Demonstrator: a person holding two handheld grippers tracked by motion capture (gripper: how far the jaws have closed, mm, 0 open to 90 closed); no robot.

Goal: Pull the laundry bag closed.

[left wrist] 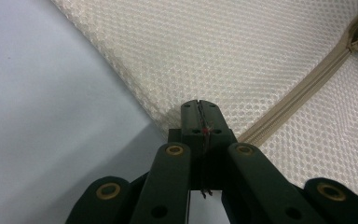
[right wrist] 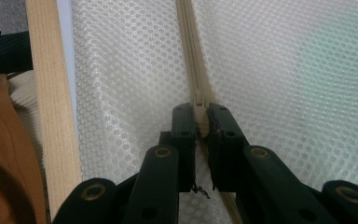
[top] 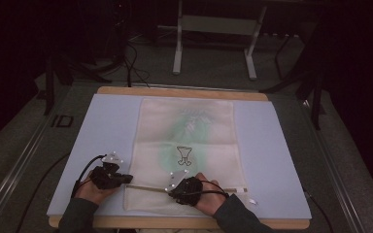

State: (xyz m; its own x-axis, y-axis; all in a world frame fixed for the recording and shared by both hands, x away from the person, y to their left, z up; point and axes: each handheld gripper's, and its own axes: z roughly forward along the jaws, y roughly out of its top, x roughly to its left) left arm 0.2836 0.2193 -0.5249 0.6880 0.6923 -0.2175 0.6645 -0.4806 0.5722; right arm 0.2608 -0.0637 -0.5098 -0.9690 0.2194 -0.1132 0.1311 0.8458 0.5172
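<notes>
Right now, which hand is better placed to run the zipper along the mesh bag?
Right. The right tool is already shut on the zipper pull, lined up with the zipper track. The left tool pinches the mesh bag at its corner, better suited to anchoring it.

Counter (top: 184,92), wood-edged, is carrying a pale blue mat (top: 102,141) covering nearly its whole top. Cream mesh zip bag (top: 189,141) is lying flat on mat's middle, its zipper end toward the near counter edge.

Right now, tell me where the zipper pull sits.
In the right gripper view, the zipper pull sits pinched in the right gripper, along the mesh bag's near edge.
</notes>
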